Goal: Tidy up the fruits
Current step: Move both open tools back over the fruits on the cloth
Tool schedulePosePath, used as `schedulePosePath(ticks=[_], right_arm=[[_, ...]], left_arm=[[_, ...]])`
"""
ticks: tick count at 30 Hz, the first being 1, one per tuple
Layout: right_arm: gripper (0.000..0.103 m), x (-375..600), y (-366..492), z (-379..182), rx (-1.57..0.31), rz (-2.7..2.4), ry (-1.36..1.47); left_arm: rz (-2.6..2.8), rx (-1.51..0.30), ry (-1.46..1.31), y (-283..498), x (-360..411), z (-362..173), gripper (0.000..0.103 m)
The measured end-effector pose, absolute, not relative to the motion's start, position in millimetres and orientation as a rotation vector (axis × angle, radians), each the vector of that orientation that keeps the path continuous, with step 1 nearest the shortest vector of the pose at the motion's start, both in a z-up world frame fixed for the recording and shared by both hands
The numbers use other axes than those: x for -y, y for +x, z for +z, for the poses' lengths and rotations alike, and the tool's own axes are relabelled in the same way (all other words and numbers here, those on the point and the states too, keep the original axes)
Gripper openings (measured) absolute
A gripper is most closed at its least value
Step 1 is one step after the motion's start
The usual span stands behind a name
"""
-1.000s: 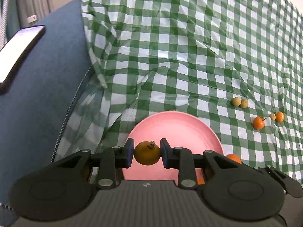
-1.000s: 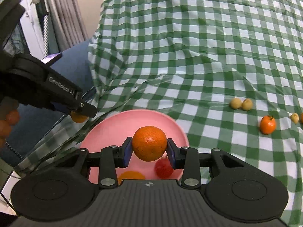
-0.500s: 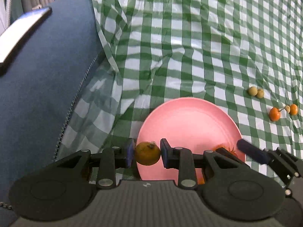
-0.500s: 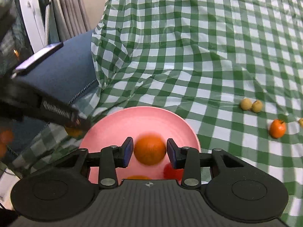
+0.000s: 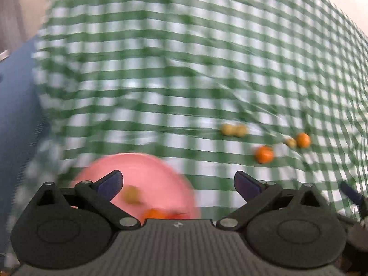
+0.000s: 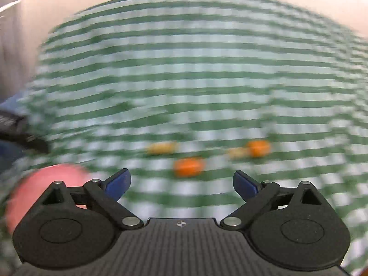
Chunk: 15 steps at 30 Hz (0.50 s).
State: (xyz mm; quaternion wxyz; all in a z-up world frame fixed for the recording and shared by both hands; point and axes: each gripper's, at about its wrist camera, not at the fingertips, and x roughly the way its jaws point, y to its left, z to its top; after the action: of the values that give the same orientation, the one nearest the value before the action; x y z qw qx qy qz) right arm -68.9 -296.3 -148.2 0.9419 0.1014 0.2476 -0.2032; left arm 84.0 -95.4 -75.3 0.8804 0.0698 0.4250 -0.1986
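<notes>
Both views are blurred by motion. My left gripper (image 5: 178,181) hangs over the right rim of the pink plate (image 5: 147,172), its jaws opening with nothing between them. On the plate lie a brownish-yellow fruit (image 5: 132,194), an orange (image 5: 153,214) and a red fruit (image 5: 179,214). My right gripper (image 6: 181,181) is right of the plate (image 6: 34,188), jaws opening and empty. Just beyond it on the cloth lies an orange (image 6: 188,166), with a yellow pair (image 6: 161,148), a small yellow fruit (image 6: 237,153) and another orange (image 6: 258,148) farther off.
A green-and-white checked cloth (image 5: 184,69) covers the surface. Blue upholstery (image 5: 16,115) borders it on the left. The right gripper's finger (image 5: 352,195) shows at the left wrist view's right edge, and the left gripper's body (image 6: 23,135) shows at the right wrist view's left edge.
Both grippers opened wide and let go of their fruits, which now lie on the plate. Both hands swung right, so the plate slid left in each view.
</notes>
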Motion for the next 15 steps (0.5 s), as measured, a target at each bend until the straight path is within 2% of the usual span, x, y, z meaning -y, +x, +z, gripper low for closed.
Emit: schedulePosePath(ticks=[5,12,15], right_arm=[[0.096,368,-90,-167,-0.542,-0.55,0.273],[0.102,402,-87,-199,-0.514,-0.607,0.229],[0.102,416,-72,-217,-0.504,-0.617,0.203]], left_arm=[[-0.458,-0.924,0.268,74,175,-115,0.103],[-0.437,-0.947,0.26,91,206,-155,0.103],[-0.404,-0.933,0.25,105,216,-168,0.103]])
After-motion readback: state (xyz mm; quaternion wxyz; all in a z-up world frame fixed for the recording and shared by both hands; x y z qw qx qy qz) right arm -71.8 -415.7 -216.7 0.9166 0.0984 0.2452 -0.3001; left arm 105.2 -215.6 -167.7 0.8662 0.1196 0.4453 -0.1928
